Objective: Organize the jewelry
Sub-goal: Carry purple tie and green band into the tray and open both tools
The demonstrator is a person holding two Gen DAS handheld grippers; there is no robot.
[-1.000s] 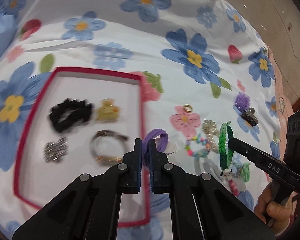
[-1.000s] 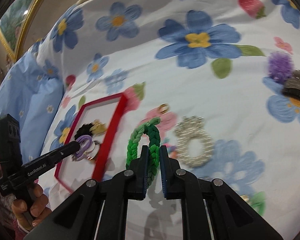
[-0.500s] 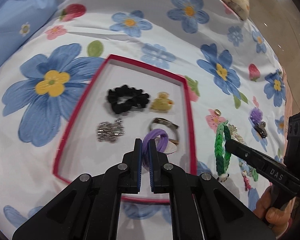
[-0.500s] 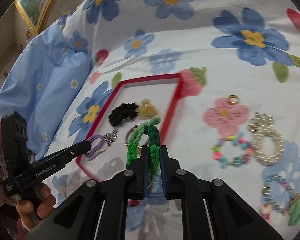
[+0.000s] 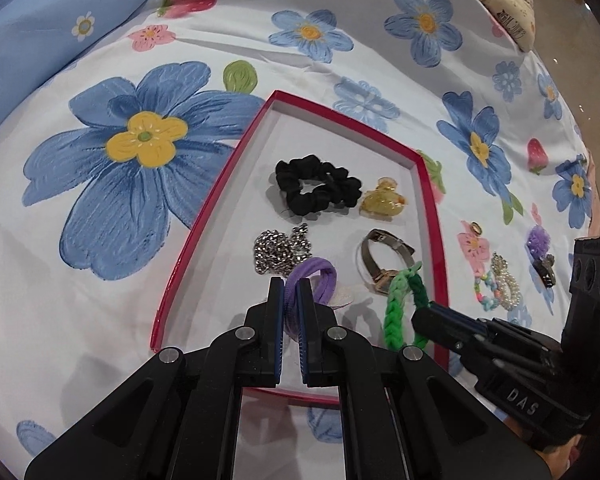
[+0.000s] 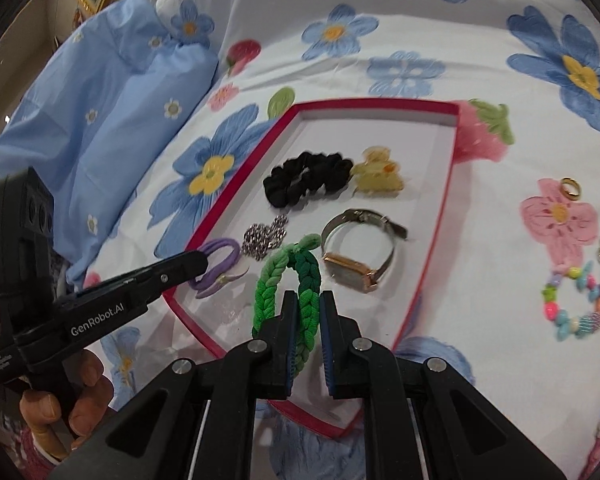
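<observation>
The red tray [image 5: 428,204] has bare floor along its far end and left side — scrunchie [image 5: 318,184], clip [image 5: 382,200], chain [image 5: 280,250] and watch [image 5: 384,260] crowd the middle.

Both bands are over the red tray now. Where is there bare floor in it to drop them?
Bare floor in the red tray: the far strip beyond the black scrunchie, and the near end below the silver chain and watch. The middle is crowded, the yellow claw clip beside the scrunchie.
</observation>
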